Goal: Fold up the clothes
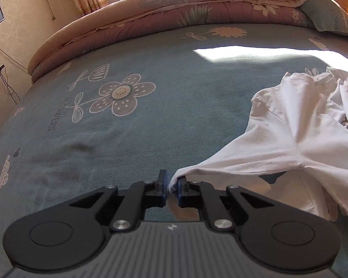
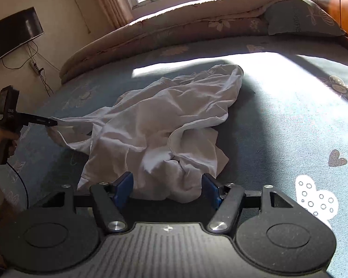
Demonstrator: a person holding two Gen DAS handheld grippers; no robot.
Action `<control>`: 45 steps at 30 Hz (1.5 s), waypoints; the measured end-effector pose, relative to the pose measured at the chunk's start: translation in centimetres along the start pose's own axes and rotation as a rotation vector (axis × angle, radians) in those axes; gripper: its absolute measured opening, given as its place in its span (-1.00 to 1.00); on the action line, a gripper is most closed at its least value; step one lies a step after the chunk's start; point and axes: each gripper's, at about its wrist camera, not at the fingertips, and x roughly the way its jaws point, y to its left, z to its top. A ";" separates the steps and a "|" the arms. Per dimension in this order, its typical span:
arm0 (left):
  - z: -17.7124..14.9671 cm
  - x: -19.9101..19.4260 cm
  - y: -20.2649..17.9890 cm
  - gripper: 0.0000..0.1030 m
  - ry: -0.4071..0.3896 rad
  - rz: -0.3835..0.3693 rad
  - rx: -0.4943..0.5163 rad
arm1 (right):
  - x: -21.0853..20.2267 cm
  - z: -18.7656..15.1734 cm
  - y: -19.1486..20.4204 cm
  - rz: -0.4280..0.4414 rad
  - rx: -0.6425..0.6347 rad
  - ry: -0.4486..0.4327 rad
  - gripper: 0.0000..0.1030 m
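The left tongs (image 1: 172, 186) are pinching a corner of the white garment (image 1: 297, 125), their pads closed on the cloth; from the left wrist view the cloth is stretching away toward two o'clock and lying crumpled on the bed (image 1: 150, 139); in the right wrist view the same tongs (image 2: 54, 123) are showing at nine o'clock, gripped by a hand (image 2: 2, 139), with the cloth pulled taut from the heap. The right tongs (image 2: 167, 186) are standing open, their blue pads (image 2: 125, 185) apart on either side of the near edge of the white garment (image 2: 155, 125), not pressing it. A folded quilt (image 2: 174, 23) is lying along the bed at twelve o'clock, a pillow (image 2: 299, 16) at one o'clock; sunlight is falling across the sheet.
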 end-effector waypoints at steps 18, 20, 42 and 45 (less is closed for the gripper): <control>-2.8 -4.0 -6.2 0.41 -0.004 -0.264 0.200 | 4.2 2.9 -0.5 -0.026 -0.040 0.002 0.35; -3.3 -5.0 -7.2 0.46 -0.008 -0.310 0.223 | 5.3 3.3 0.0 -0.036 -0.084 0.018 0.33; -5.2 -6.1 -13.6 0.60 -0.014 -0.456 0.328 | 7.5 6.7 -4.7 -0.317 -0.309 0.094 -0.91; -5.3 -5.9 -14.1 0.60 -0.009 -0.459 0.338 | 6.7 7.6 -7.2 -0.385 -0.311 0.100 -0.91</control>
